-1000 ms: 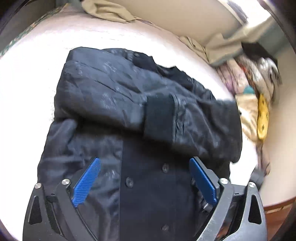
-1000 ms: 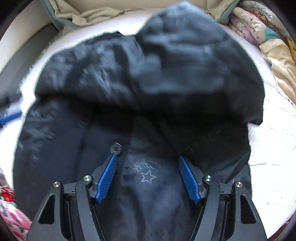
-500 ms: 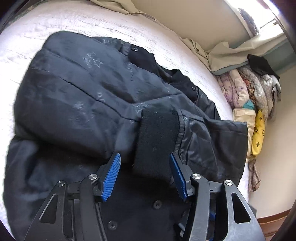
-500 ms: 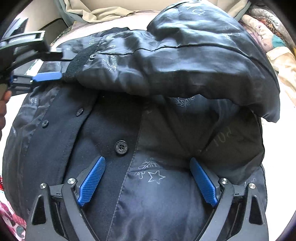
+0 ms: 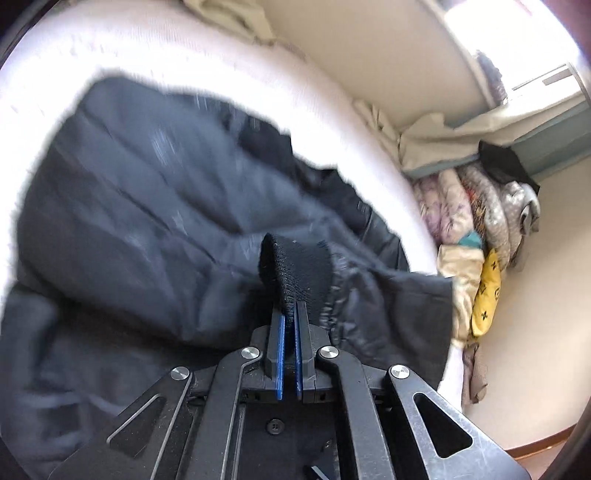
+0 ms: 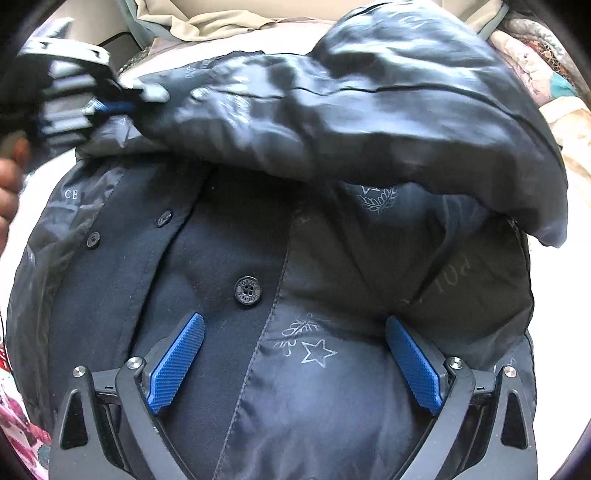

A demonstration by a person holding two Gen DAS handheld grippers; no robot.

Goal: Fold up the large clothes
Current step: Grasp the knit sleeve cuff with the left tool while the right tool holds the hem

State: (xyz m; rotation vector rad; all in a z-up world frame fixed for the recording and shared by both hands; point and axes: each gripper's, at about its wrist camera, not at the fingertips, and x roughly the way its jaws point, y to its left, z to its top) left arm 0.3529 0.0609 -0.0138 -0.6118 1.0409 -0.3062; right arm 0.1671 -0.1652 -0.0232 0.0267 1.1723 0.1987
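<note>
A large dark navy jacket (image 5: 155,221) lies on a white bed (image 5: 221,74), one sleeve folded across its front. My left gripper (image 5: 290,314) is shut on the sleeve's black knit cuff (image 5: 295,273) and holds it raised a little. In the right wrist view the jacket (image 6: 314,369) fills the frame, with the sleeve (image 6: 351,118) draped across the buttoned front. My right gripper (image 6: 295,347) is open and empty, low over the jacket front near a button (image 6: 248,290). The left gripper shows blurred at the upper left of that view (image 6: 107,107).
A pile of folded clothes (image 5: 480,221) and a yellow item (image 5: 487,295) lie at the bed's right edge by the wall. Beige bedding (image 6: 207,22) is bunched at the head of the bed. A floral cloth (image 6: 18,435) sits at the lower left.
My left gripper closed on the knit cuff and lifted it. The sleeve shifted slightly with it. My right gripper stayed open and barely moved over the jacket front.
</note>
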